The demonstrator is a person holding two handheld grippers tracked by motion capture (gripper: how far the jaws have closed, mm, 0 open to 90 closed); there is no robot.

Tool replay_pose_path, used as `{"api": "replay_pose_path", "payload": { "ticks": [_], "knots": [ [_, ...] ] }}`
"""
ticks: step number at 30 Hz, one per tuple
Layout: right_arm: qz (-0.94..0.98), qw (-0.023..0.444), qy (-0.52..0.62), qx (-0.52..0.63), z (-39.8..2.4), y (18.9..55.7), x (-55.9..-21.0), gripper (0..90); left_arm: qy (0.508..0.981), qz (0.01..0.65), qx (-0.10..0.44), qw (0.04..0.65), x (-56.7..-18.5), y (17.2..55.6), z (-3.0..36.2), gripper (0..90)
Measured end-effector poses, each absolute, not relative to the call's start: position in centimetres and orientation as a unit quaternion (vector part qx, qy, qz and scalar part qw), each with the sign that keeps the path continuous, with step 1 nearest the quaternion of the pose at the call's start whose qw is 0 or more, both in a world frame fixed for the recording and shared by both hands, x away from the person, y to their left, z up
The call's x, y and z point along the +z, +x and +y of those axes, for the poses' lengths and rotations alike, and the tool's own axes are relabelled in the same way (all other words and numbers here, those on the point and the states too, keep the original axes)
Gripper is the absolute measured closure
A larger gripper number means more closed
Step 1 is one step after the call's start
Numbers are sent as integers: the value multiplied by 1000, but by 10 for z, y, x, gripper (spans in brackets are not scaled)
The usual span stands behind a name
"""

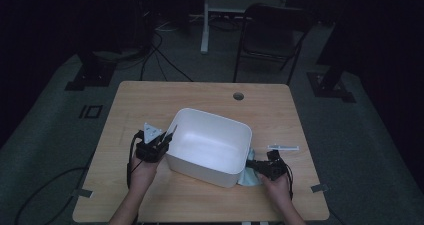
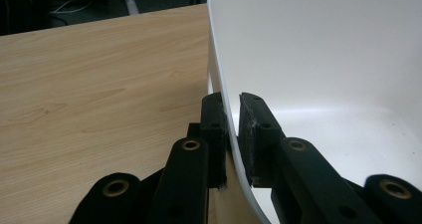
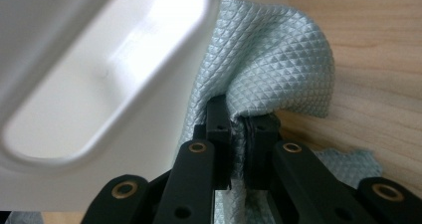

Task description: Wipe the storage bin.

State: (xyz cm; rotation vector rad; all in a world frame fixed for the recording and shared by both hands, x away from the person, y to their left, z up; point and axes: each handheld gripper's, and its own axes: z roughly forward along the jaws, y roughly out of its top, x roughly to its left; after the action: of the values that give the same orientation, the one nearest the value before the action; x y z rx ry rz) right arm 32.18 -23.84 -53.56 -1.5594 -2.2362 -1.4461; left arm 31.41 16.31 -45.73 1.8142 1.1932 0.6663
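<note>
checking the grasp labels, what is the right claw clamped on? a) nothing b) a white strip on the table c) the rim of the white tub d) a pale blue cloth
d: in the right gripper view the right claw is pinched on a fold of the pale blue cloth beside the white tub, whose rim the left claw grips.

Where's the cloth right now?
In the high view the cloth lies on the table at the white tub's near right corner, against its outer wall, pinched in the right gripper.
</note>
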Motion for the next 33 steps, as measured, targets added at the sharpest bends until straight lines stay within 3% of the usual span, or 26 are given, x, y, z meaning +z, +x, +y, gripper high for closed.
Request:
{"api": "replay_pose_path", "payload": {
  "ticks": [8,19,27,33],
  "knots": [
    [-723,32,-492,-483,-238,299,-524,843,725,473,269,422,-458,313,161,818],
    [-728,29,-509,-459,-233,307,-537,842,716,482,272,426,-459,313,163,809],
    [-694,33,-471,-544,-250,259,-491,841,716,481,274,425,-459,313,162,806],
    [-684,28,-438,-583,-244,246,-469,840,718,479,275,423,-458,313,162,804]
  ]
}}
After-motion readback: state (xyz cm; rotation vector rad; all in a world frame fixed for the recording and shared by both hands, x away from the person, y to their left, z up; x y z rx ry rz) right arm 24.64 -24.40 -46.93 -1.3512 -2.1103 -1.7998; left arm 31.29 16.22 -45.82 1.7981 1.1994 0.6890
